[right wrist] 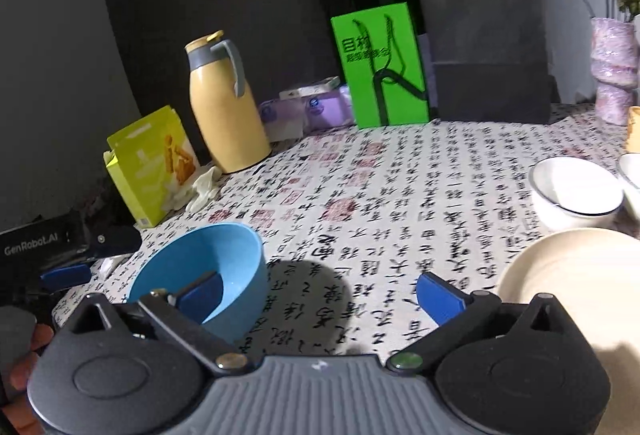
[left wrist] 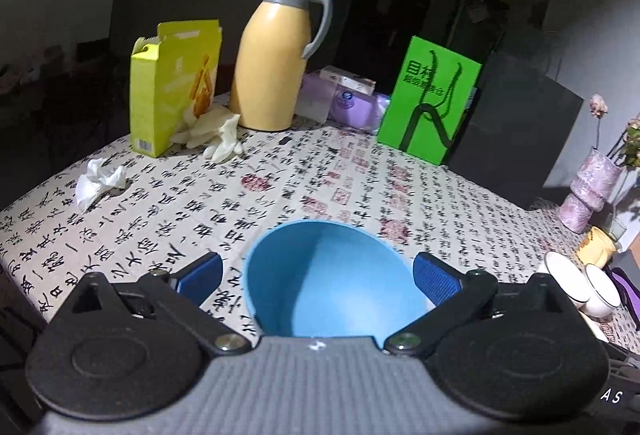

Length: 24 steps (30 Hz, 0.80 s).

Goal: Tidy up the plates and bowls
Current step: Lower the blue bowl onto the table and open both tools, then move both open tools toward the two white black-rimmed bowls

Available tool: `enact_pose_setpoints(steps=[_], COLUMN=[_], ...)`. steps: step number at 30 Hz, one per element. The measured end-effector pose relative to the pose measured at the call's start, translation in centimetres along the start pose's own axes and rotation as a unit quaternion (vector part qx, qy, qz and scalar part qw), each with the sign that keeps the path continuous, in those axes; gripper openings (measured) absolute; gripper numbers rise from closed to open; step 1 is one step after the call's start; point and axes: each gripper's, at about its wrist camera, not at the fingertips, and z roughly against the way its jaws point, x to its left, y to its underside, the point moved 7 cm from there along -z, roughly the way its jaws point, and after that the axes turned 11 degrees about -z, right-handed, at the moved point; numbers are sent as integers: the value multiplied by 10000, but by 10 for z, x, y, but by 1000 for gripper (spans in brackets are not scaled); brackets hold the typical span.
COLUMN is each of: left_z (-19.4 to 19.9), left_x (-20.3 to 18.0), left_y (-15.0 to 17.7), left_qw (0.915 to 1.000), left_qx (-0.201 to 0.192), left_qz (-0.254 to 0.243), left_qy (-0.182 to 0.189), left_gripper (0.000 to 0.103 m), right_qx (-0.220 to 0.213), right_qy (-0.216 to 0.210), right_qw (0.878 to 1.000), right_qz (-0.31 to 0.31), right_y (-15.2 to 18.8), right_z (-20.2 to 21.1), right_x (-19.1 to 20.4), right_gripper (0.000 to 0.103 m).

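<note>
A blue bowl (left wrist: 332, 283) stands upright on the calligraphy tablecloth, between the wide-open fingers of my left gripper (left wrist: 318, 277), which does not touch it. The bowl also shows in the right wrist view (right wrist: 208, 267) at the left, with the left gripper (right wrist: 64, 275) beside it. My right gripper (right wrist: 320, 293) is open and empty over bare cloth. A cream plate (right wrist: 576, 275) lies just right of it. A white bowl with a dark rim (right wrist: 576, 193) stands behind the plate; two such bowls (left wrist: 580, 283) show in the left wrist view.
At the back stand a yellow thermos jug (left wrist: 276, 55), an open yellow carton (left wrist: 172, 83), a green bag (left wrist: 428, 99), a black bag (left wrist: 516, 127) and purple tissue packs (left wrist: 352, 103). White gloves (left wrist: 216, 135) and crumpled tissue (left wrist: 96, 183) lie left. A pink vase (right wrist: 612, 71) stands right.
</note>
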Motion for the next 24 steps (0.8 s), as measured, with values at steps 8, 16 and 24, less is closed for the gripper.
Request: enact_pose_setpoints(steps=[8, 16, 24], left_z=[8, 12, 9], left_x=[-27, -51, -75], left_y=[-3, -10, -13], left_qw=[9998, 9992, 9986], left_qx=[-90, -140, -144], left_qz=[-149, -316, -385], left_qy=[92, 177, 341], left_gripper=[103, 103, 103], right_qx=[-307, -497, -576], right_qy=[191, 281, 440], right_qw=[9993, 9981, 9968], right_qz=[-63, -244, -324], right_y=[-11, -22, -30], right_z=[24, 40, 52], right_x=[-21, -44, -64], right_gripper=[103, 103, 103])
